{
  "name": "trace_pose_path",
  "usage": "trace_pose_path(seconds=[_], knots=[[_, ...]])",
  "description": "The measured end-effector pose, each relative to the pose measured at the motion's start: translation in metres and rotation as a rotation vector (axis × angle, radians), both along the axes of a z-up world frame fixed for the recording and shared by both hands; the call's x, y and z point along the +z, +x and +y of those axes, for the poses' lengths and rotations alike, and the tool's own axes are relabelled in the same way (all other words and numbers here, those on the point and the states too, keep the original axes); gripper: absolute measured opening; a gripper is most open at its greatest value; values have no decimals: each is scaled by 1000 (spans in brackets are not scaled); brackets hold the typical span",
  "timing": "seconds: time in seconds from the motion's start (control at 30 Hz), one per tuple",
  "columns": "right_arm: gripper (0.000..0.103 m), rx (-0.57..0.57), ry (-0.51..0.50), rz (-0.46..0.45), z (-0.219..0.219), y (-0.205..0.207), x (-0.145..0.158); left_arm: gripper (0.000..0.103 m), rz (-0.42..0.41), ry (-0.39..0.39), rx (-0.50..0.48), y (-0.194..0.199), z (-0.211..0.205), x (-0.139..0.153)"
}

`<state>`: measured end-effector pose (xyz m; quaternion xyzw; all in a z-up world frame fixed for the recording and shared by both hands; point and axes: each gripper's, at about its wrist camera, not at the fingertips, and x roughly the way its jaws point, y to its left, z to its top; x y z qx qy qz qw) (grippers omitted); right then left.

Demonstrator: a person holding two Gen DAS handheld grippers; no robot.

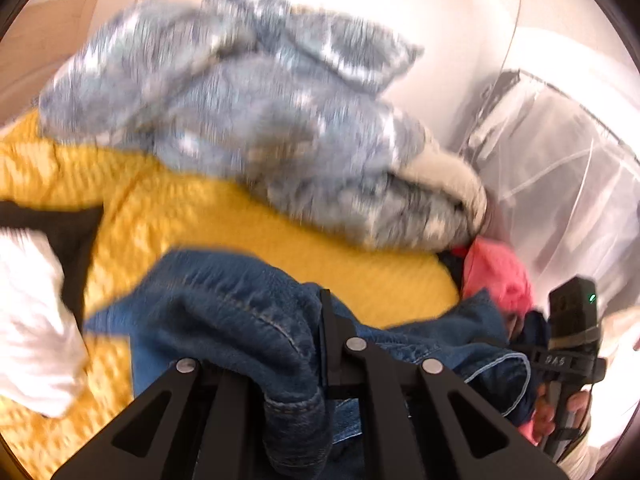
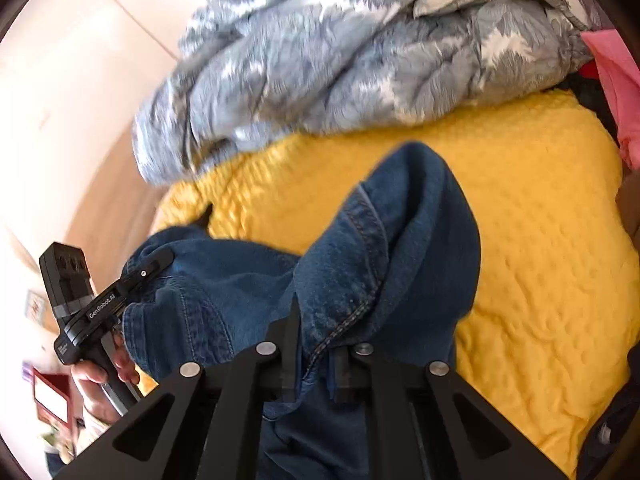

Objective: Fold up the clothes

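Above a yellow textured bedspread (image 2: 520, 240), a dark blue denim garment (image 2: 384, 240) hangs bunched between the two tools, raised clear of the cover where it is gripped. From the right wrist view, the right gripper (image 2: 316, 360) is clamped on a stitched seam of the denim, the jaws narrow with the cloth pinched between them and a thick fold rising in front. At the left edge of that view the left gripper (image 2: 154, 266) bites another edge of the same garment, held by a person's hand (image 2: 100, 384). The left wrist view shows that tool's own jaws drawn close on a denim fold (image 1: 240, 312), with cloth draped over the near finger, and the right gripper's body at the far right with fingers of the other hand (image 1: 560, 412) around its handle. Behind the denim, a crumpled grey-blue and white patterned quilt (image 1: 248, 112) lies on the bedspread. Just beside it, a pink cloth (image 1: 500, 276) sits at the edge. White fabric (image 1: 28, 320) lies at the left.
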<state>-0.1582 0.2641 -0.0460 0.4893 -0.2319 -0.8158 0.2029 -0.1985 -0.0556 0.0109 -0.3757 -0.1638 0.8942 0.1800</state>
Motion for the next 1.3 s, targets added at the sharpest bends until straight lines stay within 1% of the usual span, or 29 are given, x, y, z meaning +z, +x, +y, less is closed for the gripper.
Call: trace_pose_path(seconds=[0.1,0.17,0.27,0.3,0.37,0.47,0.53,0.57,0.63,0.67,0.73,0.8,0.87,0.9,0.97,1.0,1.07,1.17,1.27,1.3], knots=[[8,-4,-28,23,-2,-18,24,7,66,-47,22,-11,5,44],[8,-4,-20,52,-7,-29,43,7,121,-83,42,-19,11,75],[8,-20,-12,106,-10,-43,77,7,184,-104,78,-32,16,110],[7,-26,-9,123,-13,-50,84,7,189,-110,83,-39,19,121],[7,-43,20,140,-17,-66,99,7,204,-138,98,-52,26,136],[8,-83,43,159,-20,-92,117,7,250,-194,119,-69,39,155],[8,-139,52,202,-20,-108,131,7,283,-200,135,-77,45,164],[8,-163,58,226,-20,-116,138,7,302,-216,135,-78,48,163],[8,-173,85,255,-22,-122,141,7,280,-222,107,-76,48,150],[8,-159,99,253,-24,-121,137,7,255,-219,97,-74,44,136],[7,-117,112,225,-28,-116,120,7,203,-210,79,-71,36,109],[7,-104,100,187,-25,-113,97,7,155,-183,62,-58,26,76],[8,-89,76,160,-18,-103,73,7,126,-176,28,-38,23,53],[8,-80,69,154,-15,-96,66,7,118,-187,-2,-23,23,42],[8,-56,58,145,-9,-77,56,7,124,-193,-35,6,24,32],[8,-43,52,150,-7,-64,53,7,120,-181,-50,22,22,26],[8,-16,38,164,-4,-36,49,7,124,-184,-66,53,20,15],[8,14,27,181,-7,9,40,7,102,-192,-90,89,19,-5],[8,20,17,171,-10,47,20,7,76,-205,-96,122,19,-30],[8,23,17,163,-11,60,11,7,59,-199,-91,132,17,-40]])
